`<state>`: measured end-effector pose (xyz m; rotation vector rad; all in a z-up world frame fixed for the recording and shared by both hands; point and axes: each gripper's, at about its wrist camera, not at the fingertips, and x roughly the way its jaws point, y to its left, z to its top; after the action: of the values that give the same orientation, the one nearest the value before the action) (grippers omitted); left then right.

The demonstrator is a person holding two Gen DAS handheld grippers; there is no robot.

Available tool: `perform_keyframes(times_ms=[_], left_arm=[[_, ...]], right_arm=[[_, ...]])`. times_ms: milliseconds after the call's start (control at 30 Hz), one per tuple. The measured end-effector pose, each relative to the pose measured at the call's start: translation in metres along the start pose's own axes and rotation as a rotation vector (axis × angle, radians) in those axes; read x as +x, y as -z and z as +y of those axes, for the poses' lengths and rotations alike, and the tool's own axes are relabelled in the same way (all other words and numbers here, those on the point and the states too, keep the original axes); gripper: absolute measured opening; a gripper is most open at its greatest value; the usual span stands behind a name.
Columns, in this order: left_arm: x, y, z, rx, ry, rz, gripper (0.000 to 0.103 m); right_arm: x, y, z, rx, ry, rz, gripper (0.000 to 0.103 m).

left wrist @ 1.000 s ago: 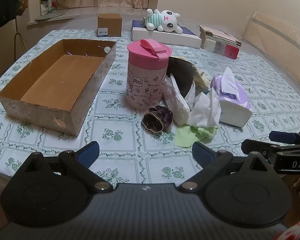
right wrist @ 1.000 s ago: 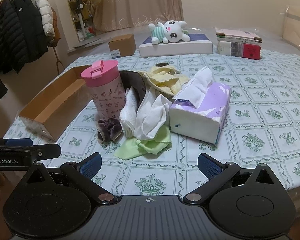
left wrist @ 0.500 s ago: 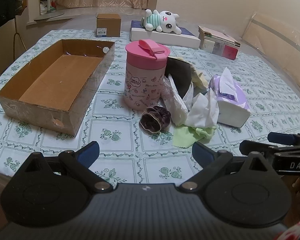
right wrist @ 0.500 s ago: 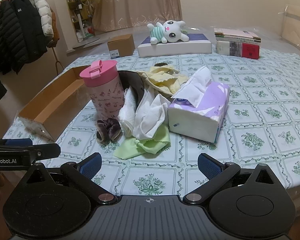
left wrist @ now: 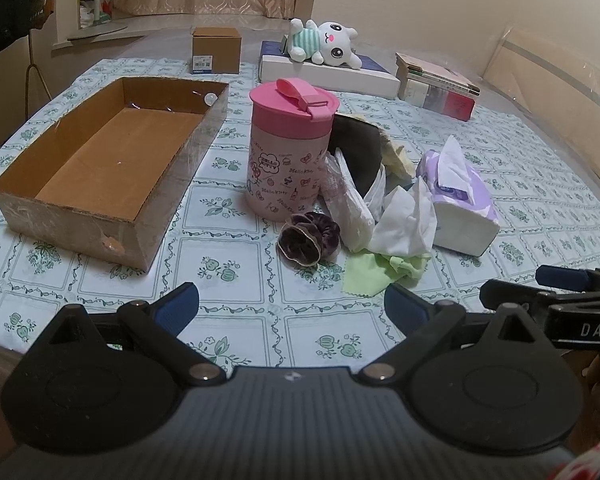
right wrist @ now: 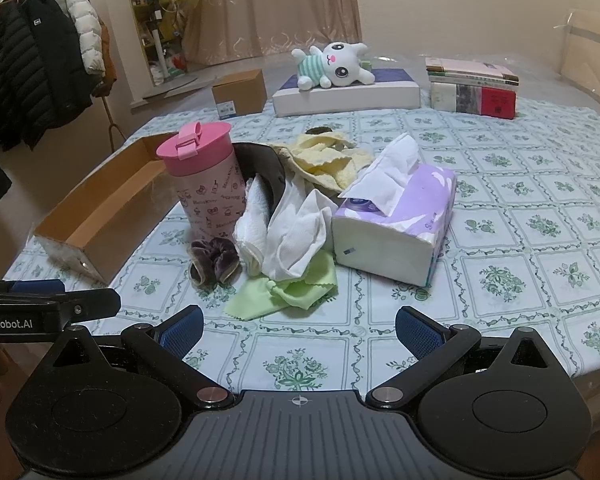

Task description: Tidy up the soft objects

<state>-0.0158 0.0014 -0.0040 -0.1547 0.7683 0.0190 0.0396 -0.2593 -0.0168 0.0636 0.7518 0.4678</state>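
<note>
Lying in a loose heap near the middle of the green-patterned tablecloth [right wrist: 540,280] are the soft things: a dark purple velvet scrunchie [left wrist: 308,238] at the foot of a pink lidded cartoon-print tumbler [left wrist: 288,152], a crumpled white cloth [right wrist: 296,236] beside a folded white paper towel [right wrist: 252,220], and a thin light-green cloth [right wrist: 288,288] spread flat under the front of the pile. Behind them a dark brown fabric piece [right wrist: 264,164] leans against the tumbler, with a pale yellow scalloped towel [right wrist: 324,160] bunched just beyond it. A purple-and-white soft pack of tissues [right wrist: 396,224], one sheet standing out of its top, sits touching the right side of the heap.

To the left of the tumbler lies an open shallow cardboard box [left wrist: 100,168], nothing visible inside it. Farther back a white plush bunny in a striped green top [right wrist: 332,66] lies on a flat white box [right wrist: 348,96], with a stack of books [right wrist: 472,88] to its right and a small closed brown carton [right wrist: 240,92] to its left.

Both tools hover over the near edge of the table, well short of the heap. The left gripper [left wrist: 292,308] has its blue-padded fingers spread wide with nothing between them, and the right gripper [right wrist: 300,328] is likewise spread and empty.
</note>
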Motion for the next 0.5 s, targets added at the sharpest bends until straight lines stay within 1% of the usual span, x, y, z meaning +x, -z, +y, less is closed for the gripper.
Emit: perform_keyframes(times_ms=[500], left_arm=[[0.0025,0.0036,0.0028,-0.003,0.0,0.004,0.098]], right_arm=[[0.0015,0.0028,0.002,-0.001,0.002,0.004,0.102]])
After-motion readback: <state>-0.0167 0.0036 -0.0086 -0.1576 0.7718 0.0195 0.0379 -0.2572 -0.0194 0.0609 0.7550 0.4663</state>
